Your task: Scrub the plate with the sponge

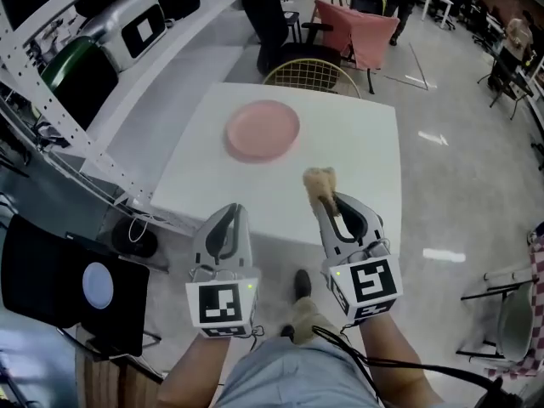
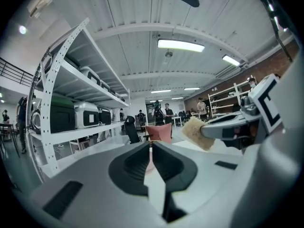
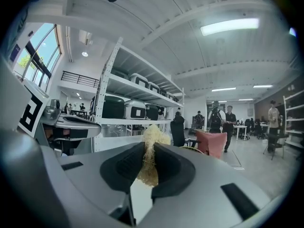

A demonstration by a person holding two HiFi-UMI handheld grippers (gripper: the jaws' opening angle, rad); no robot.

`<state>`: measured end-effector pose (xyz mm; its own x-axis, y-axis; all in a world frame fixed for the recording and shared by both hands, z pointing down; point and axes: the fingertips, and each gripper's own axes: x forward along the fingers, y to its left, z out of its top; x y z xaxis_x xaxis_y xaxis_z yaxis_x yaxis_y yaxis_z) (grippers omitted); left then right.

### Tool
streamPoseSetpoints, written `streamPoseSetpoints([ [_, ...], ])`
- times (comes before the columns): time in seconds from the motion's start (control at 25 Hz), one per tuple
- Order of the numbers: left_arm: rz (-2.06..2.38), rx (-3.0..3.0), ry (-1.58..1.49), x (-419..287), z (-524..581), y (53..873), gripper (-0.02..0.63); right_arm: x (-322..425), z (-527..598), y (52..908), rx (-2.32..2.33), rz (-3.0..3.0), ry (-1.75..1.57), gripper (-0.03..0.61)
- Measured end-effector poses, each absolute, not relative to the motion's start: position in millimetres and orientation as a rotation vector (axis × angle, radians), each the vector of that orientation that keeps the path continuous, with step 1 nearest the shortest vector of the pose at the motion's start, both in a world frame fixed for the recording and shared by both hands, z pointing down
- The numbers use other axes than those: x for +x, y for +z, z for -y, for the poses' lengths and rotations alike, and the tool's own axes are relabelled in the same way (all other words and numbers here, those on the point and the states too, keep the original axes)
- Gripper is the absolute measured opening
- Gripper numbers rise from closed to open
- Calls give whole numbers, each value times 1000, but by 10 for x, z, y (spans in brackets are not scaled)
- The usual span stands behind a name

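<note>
While its jaws are pressed onto a tan sponge (image 3: 151, 144), the right gripper (image 1: 325, 195) points away from the person and a little leftward, towards the pink plate (image 1: 263, 130). The sponge's long axis runs along the jaws. Its frayed end sticks out past the tips on the plate side, short of the plate and clear of it. The left gripper (image 1: 236, 212) holds nothing; its own view shows the two jaws (image 2: 150, 148) brought together with nothing between them, and the sponge (image 2: 194, 132) off to their right.

The plate lies flat on the white table (image 1: 365, 155), well beyond both grippers and nearer the table's far edge than its near one. Bare tabletop lies between the plate and the sponge, and more bare top spreads to the right of the plate. Just past the far edge behind the plate stands a wire-backed chair (image 1: 311, 75), with a pink chair (image 1: 357, 32) further off. Left of the plate, across a strip of floor, runs a shelving rack (image 1: 51, 100).

Both grippers sit side by side over the table's near edge, marker cubes facing up towards the head camera. The person's forearms come in from below, the right (image 1: 391, 355) and the left (image 1: 200, 376) roughly parallel.
</note>
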<state>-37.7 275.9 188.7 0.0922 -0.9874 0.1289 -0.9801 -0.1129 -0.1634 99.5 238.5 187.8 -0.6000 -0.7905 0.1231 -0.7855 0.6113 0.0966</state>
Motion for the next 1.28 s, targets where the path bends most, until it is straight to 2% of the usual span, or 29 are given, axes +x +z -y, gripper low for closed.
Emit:
streamPoseSetpoints([
  [0.52,-2134,-2248,-369,-485,-1162,1870,25,811,-791,1901,1233,2735,-8,64],
  [0.92,-2169,-2165,-338,-693,-713,1624,25,586,-267,1708,1175,2784,-53,64],
  [1.28,-2214,-2225,-398,-1239,-211,2008,25,161,226,1966,1198,2726,8,64],
])
